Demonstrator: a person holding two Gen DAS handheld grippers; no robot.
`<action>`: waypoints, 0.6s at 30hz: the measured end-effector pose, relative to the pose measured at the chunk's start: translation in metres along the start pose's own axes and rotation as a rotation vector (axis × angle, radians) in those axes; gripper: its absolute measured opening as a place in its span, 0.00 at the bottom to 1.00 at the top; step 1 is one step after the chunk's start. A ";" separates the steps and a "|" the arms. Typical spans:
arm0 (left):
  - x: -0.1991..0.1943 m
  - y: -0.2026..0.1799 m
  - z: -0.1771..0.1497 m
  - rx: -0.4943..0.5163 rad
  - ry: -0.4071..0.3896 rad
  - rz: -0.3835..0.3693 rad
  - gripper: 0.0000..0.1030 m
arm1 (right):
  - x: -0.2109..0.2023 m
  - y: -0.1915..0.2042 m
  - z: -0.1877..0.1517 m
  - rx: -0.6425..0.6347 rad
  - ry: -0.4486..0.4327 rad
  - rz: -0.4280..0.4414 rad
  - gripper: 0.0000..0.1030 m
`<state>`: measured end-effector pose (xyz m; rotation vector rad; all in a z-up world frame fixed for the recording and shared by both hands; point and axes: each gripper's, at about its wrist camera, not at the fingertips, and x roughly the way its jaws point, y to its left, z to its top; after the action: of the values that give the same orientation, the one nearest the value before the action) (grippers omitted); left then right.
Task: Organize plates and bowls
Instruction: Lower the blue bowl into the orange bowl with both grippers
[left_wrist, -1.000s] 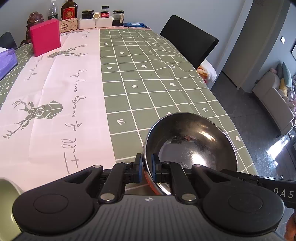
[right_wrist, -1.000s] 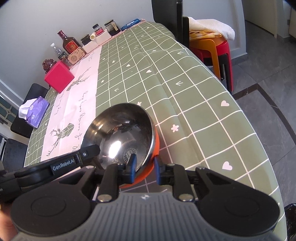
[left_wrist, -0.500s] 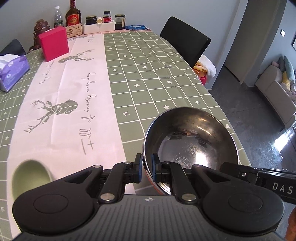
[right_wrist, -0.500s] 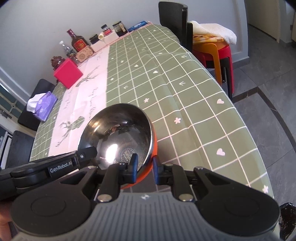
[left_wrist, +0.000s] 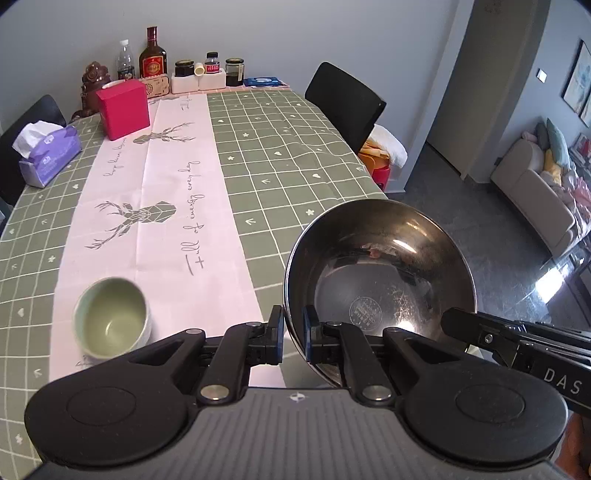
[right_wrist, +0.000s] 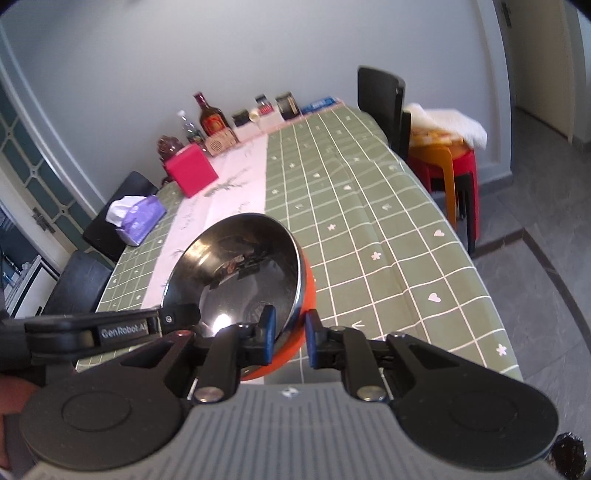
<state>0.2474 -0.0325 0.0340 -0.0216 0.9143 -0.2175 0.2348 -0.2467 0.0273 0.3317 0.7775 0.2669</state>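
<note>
A steel bowl (left_wrist: 380, 273) with an orange outside (right_wrist: 255, 273) hangs above the near right part of the table, held by both grippers. My left gripper (left_wrist: 293, 334) is shut on its near left rim. My right gripper (right_wrist: 290, 338) is shut on its near right rim, one finger inside and one outside. The right gripper's arm shows at the right edge of the left wrist view (left_wrist: 517, 343). A pale green ceramic bowl (left_wrist: 112, 321) stands on the pink runner, left of the steel bowl and below it.
The table (left_wrist: 280, 162) has a green checked cloth. A red box (left_wrist: 123, 109), a purple tissue pack (left_wrist: 48, 155), bottles and jars (left_wrist: 153, 55) stand at the far end. A black chair (left_wrist: 345, 101) and stacked stools (right_wrist: 448, 162) stand at the right side.
Both grippers have lifted the steel bowl higher and pulled it back toward me. The green bowl has come fully into the left wrist view.
</note>
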 end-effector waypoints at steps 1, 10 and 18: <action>-0.005 -0.001 -0.002 0.006 -0.001 0.002 0.11 | -0.006 0.002 -0.005 -0.003 -0.008 0.003 0.14; -0.044 -0.008 -0.033 0.035 0.024 0.005 0.12 | -0.046 0.010 -0.034 -0.032 0.001 0.040 0.14; -0.051 -0.011 -0.052 -0.008 0.128 -0.054 0.13 | -0.067 0.007 -0.041 -0.082 0.096 0.033 0.14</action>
<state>0.1745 -0.0298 0.0431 -0.0399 1.0430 -0.2682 0.1584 -0.2556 0.0452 0.2561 0.8540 0.3466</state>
